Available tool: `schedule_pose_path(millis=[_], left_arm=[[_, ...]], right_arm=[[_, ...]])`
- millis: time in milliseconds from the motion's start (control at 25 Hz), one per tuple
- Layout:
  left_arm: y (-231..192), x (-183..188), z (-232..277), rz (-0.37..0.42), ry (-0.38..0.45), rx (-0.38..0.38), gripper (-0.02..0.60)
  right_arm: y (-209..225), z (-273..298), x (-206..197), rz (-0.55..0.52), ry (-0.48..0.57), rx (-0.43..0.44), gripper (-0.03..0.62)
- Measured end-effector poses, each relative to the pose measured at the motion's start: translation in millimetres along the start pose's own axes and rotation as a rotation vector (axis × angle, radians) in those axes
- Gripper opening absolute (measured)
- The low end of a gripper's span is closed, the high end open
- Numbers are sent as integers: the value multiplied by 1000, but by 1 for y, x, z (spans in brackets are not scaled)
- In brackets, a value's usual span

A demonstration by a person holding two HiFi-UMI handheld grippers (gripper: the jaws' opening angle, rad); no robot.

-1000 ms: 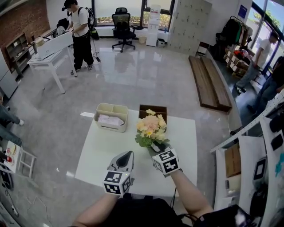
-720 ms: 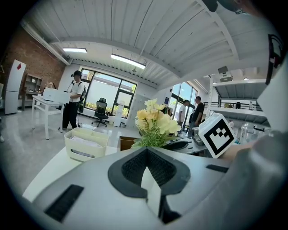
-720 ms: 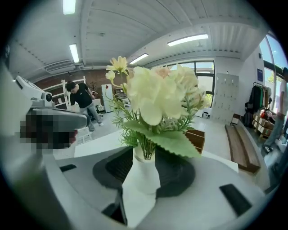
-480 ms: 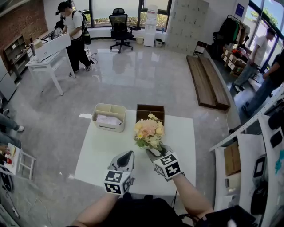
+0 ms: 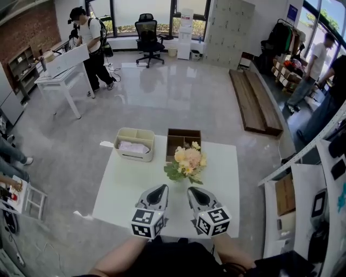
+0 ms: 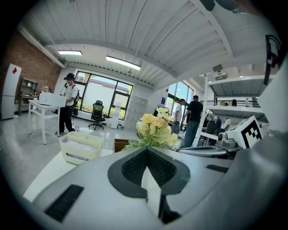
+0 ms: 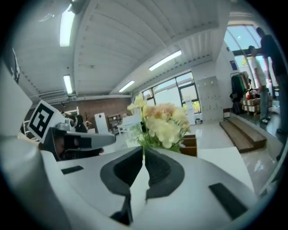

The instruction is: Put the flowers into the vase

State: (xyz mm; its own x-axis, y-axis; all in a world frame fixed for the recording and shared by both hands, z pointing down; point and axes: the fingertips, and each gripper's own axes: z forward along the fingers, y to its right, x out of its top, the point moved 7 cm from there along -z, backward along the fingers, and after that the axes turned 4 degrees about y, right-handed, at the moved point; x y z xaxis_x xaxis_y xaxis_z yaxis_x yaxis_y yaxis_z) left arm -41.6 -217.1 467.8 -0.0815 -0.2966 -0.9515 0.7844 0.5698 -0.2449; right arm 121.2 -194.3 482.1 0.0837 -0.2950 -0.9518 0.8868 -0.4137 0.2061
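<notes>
Bright daylight from far windows (image 5: 135,10), glare on glossy floor (image 5: 157,89), ceiling strip lights (image 6: 123,62) lit, strong fisheye bending and dark corners in both gripper views, flowers (image 7: 166,123) softly blurred there

Far ahead and left of the left gripper (image 5: 160,188), a white rectangular desk (image 5: 62,73) stands near a red brick wall (image 5: 30,24). Straight ahead of it, a black wheeled office chair (image 5: 148,32) stands before tall dark-framed windows (image 5: 130,10). Ahead to its right, long brown wooden planks (image 5: 254,100) lie on the glossy grey tiled floor (image 5: 162,92). Overhead, strip lights (image 6: 122,62) line a white ribbed ceiling (image 6: 148,31).
</notes>
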Motion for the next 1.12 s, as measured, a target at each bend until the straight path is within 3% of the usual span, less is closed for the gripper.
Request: schedule_pose_path(millis=[160, 400, 1120], left_arm=[[6, 4, -1, 16, 14, -5, 2], [14, 4, -2, 41, 19, 0, 2], [18, 4, -4, 57, 26, 6, 2]], right_arm=[[0, -16, 12, 41, 168, -71, 6], [-6, -26, 25, 16, 242, -98, 5], [-16, -23, 22, 1, 199, -100, 4]])
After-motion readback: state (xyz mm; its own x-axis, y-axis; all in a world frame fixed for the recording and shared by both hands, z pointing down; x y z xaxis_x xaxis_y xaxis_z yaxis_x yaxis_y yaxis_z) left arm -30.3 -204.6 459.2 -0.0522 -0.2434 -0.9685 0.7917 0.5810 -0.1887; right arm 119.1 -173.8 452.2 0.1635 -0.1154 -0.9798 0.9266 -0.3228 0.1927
